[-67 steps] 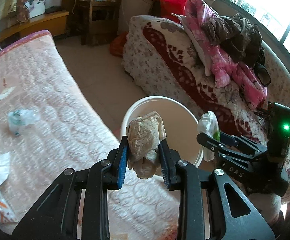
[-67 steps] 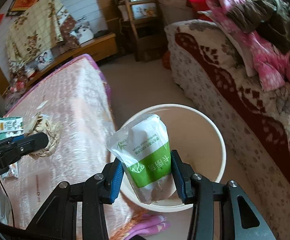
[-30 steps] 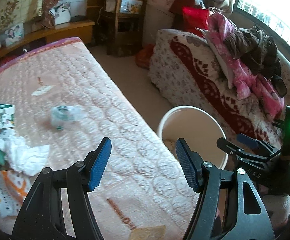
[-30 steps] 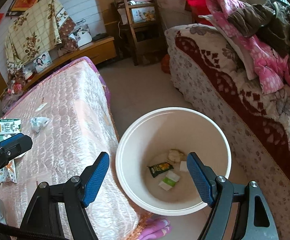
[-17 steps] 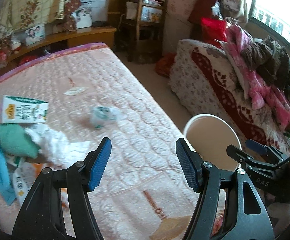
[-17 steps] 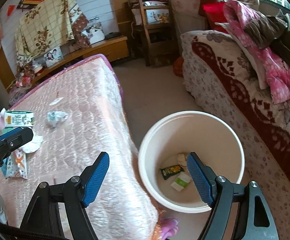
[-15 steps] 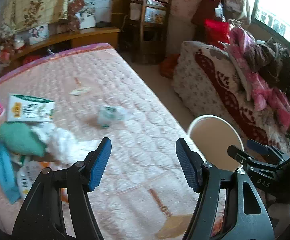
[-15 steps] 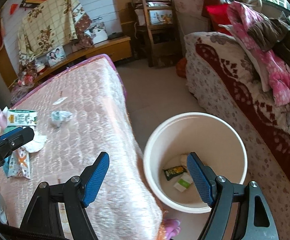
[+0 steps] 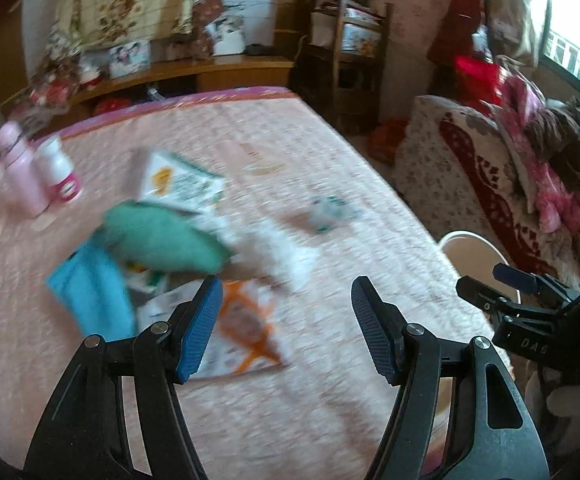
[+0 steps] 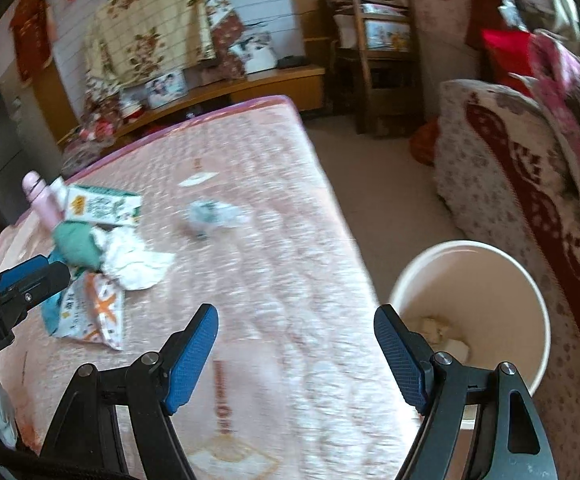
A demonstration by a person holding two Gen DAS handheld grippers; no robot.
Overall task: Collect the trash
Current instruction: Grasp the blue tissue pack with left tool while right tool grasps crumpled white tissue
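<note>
Both tongs have swung away from the white bucket (image 10: 490,264) toward the litter on the pink bed (image 10: 274,264); left tongs (image 9: 286,320) and right tongs (image 10: 296,354) stand spread with nothing between them. Crumpled tissue (image 10: 134,264), an orange-printed wrapper (image 9: 246,328) and a small clear wrapper (image 10: 214,216) lie on the bed, beside the bucket.

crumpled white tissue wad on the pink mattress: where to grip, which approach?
Grip the crumpled white tissue wad across its raised, bunched middle, coming down from above. It lies loose on the pink quilted mattress, with its flat tail spread towards the round white bucket; the green cloth bundle crowds its far side, so pinching there would probably catch cloth.
</note>
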